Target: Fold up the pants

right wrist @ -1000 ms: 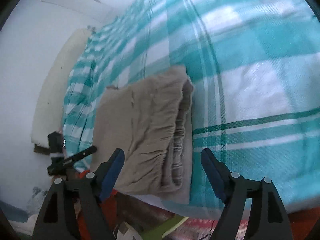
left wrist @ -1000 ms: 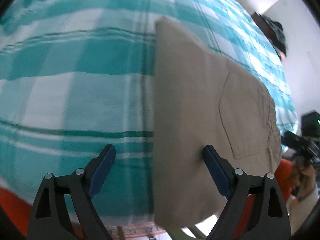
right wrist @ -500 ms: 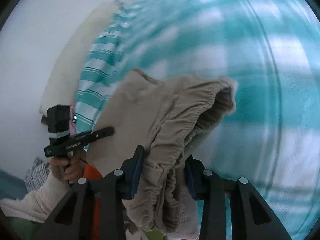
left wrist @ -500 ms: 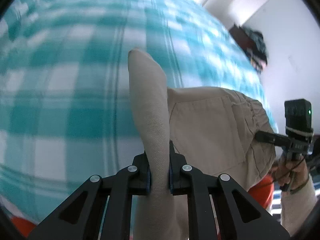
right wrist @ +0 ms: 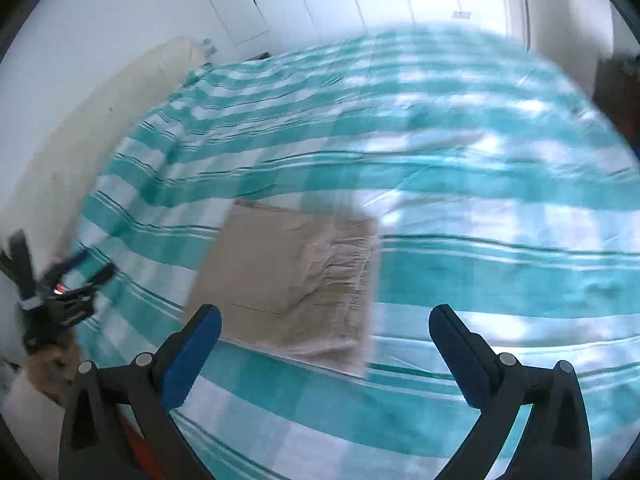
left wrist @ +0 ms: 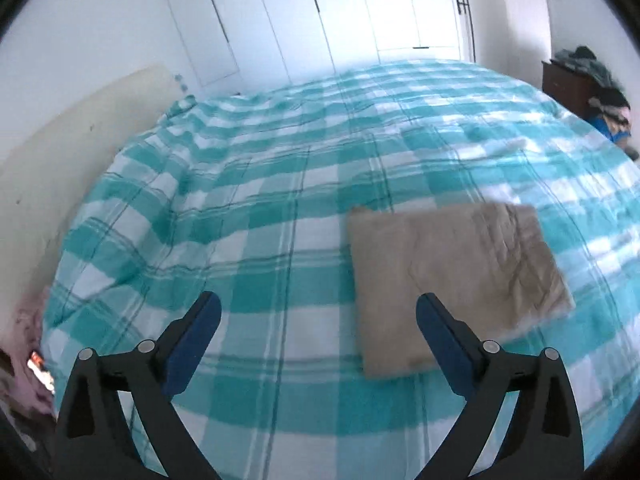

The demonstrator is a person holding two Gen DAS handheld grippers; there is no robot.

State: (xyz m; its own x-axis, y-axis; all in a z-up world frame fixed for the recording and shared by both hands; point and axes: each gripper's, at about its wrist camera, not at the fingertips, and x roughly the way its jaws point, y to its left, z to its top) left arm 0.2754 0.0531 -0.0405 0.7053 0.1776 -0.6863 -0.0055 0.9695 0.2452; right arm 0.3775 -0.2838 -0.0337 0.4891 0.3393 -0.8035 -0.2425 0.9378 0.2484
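Note:
The beige pants [left wrist: 452, 280] lie folded into a flat rectangle on the teal-and-white checked bed cover [left wrist: 256, 216]. They also show in the right wrist view [right wrist: 296, 276], with the gathered waistband to the right. My left gripper [left wrist: 318, 320] is open and empty, raised above the bed, left of the pants' near edge. My right gripper [right wrist: 324, 332] is open and empty, raised over the pants' near right corner. The left gripper also shows at the far left of the right wrist view [right wrist: 56, 292], blurred.
White wardrobe doors [left wrist: 360, 12] stand behind the bed. A cream headboard or cushion [left wrist: 60, 152] runs along the left side. A dark cabinet with a pile of clothes [left wrist: 588, 76] stands at the right. The bed cover [right wrist: 500, 240] stretches wide around the pants.
Both grippers were shut on the pants half a second ago, lifting them. Now both are open and pulled back upward, and the pants lie flat farther onto the bed.

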